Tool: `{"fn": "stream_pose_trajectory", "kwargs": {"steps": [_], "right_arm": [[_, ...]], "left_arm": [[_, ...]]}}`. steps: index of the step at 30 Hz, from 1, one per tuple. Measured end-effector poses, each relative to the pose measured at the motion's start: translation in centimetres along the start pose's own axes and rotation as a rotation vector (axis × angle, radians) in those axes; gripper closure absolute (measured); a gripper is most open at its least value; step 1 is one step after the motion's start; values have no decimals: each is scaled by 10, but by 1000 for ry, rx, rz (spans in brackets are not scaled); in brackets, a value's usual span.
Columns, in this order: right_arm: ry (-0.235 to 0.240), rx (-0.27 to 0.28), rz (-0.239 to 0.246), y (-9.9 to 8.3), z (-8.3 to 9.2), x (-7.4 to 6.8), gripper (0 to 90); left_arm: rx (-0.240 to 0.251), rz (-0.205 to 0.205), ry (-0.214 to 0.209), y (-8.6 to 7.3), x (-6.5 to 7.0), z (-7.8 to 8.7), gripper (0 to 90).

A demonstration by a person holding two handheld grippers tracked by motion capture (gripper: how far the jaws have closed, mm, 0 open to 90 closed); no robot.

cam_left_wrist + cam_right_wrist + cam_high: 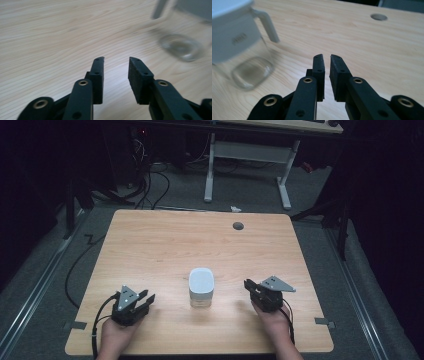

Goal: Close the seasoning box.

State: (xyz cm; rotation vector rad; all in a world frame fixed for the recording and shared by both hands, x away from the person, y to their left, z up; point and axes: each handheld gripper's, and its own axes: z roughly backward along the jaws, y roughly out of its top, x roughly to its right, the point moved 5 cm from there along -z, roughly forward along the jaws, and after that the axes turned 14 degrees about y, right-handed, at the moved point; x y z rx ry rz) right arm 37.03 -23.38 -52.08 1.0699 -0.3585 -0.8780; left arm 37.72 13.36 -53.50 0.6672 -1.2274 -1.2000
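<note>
On the light wooden table [150, 245] in the high view, a clear glass jar with a white lid [201, 287] stands untouched between the left gripper [145, 301] and right gripper [251, 287]; nothing looks begun. In the left gripper view, jaws stand apart, empty, the jar up-right. In the right gripper view, jaws nearly meet, holding nothing; beyond the jar, a round grommet hole [378, 17], nothing blocking.

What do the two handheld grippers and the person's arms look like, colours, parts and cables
Both the left gripper and the right gripper are black, each topped by a grey three-cornered plate. Each claw has two flat black jaws with dark textured pads, on links with brass-coloured rivets and small screw holes. A black cable trails from the left gripper, and another from the right. The forearms are bare, no sleeves in view.
</note>
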Motion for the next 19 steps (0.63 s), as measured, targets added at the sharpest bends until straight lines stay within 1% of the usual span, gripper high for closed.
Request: {"fn": "stream_pose_trajectory", "kwargs": {"steps": [2, 4, 5, 6, 7, 8, 9, 11, 12, 13, 16, 17, 19], "right_arm": [[-19, -6, -15, -9, 8, 7, 802], [-48, -3, -30, -20, 18, 13, 765], [-60, 3, -30, -25, 23, 15, 751], [-87, 19, -38, -34, 32, 17, 751], [-100, 30, -58, -40, 38, 19, 749], [-95, 22, -72, -43, 40, 20, 728], [-99, 13, -67, -43, 42, 21, 714], [-109, 22, -66, -41, 44, 25, 710], [-108, 31, -90, -40, 44, 27, 711], [-107, 36, -102, -40, 44, 28, 711], [-96, 11, -85, -43, 40, 27, 713], [-96, 12, -83, -43, 40, 28, 714], [-97, 21, -95, -43, 41, 29, 714]], "left_arm": [[7, -2, 49, 3, -17, 0, 608], [19, 32, 80, 8, -29, 2, 587], [19, 64, 90, 10, -35, 5, 580], [19, 96, 88, 11, -37, 6, 578], [14, 96, 90, 10, -37, 7, 577], [17, 84, 95, 8, -36, 7, 574], [17, 75, 96, 7, -35, 7, 572], [12, 66, 89, 4, -29, 5, 567], [9, 60, 88, 2, -27, 5, 566], [6, 52, 87, 1, -25, 5, 565], [4, 27, 78, -3, -22, 5, 565], [3, 26, 77, -3, -22, 4, 565], [2, 44, 75, -2, -22, 4, 566]]}}
